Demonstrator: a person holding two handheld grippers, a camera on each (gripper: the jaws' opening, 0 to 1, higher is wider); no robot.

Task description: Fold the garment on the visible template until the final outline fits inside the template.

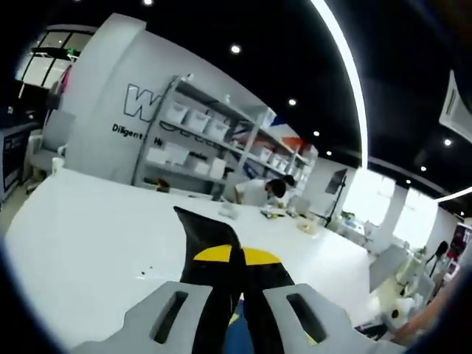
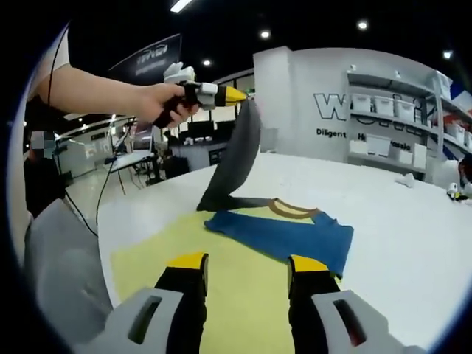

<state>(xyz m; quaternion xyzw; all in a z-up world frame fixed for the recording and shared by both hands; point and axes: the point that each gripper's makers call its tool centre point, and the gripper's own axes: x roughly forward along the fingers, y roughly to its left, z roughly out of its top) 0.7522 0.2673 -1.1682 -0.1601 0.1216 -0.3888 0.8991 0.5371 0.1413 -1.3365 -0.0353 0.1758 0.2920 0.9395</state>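
A blue T-shirt point(image 2: 287, 232) with a brown collar lies partly on the yellow template point(image 2: 147, 258) on the white table point(image 2: 413, 221). Its dark grey part point(image 2: 232, 158) is pulled up off the table into a tall peak. My left gripper point(image 2: 237, 96), held in a hand at the upper left, is shut on the top of that peak. In the left gripper view the dark cloth point(image 1: 206, 232) sticks out between the closed yellow-tipped jaws of the left gripper point(image 1: 237, 256). My right gripper point(image 2: 247, 262) stands open and holds nothing, low over the template, just short of the shirt's near edge.
The table's rounded near edge point(image 2: 103, 221) runs at the left, with the person's grey clothing point(image 2: 59, 258) beside it. Shelves with white bins point(image 2: 383, 110) stand behind the table. A person point(image 1: 265, 192) sits at the table's far end among small items. Desks point(image 2: 133, 158) stand farther back.
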